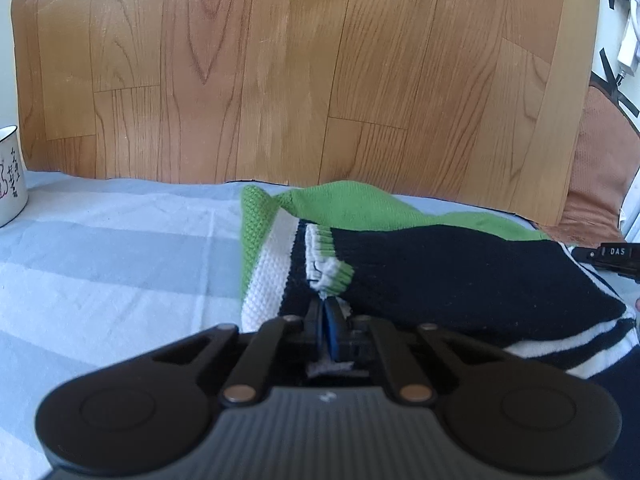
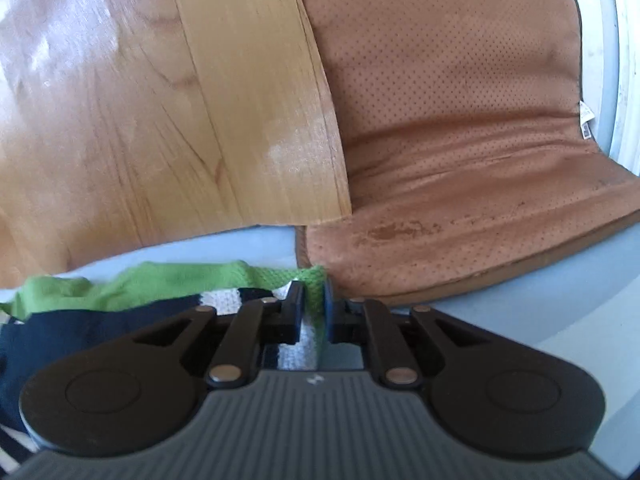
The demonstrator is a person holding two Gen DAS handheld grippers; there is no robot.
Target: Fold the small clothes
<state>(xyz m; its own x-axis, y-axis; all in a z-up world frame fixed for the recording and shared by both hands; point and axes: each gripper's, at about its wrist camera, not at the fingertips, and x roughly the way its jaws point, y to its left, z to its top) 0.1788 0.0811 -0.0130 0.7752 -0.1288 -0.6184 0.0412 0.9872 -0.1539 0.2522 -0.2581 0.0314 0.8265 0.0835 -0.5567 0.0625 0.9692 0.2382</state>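
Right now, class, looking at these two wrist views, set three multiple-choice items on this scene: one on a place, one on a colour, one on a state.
1. Where is the white mug?
A. at the left edge of the left wrist view
B. on the sweater
C. on the cushion

2. Which colours has the knitted sweater?
A. red and yellow
B. green, white and dark navy
C. all grey

3. How is the left gripper?
A. wide open
B. shut on the sweater
C. out of view

Key: 1 A, it stands on the striped cloth there. 2 B, all three bands show. 3 B, knit is pinched between its pads.
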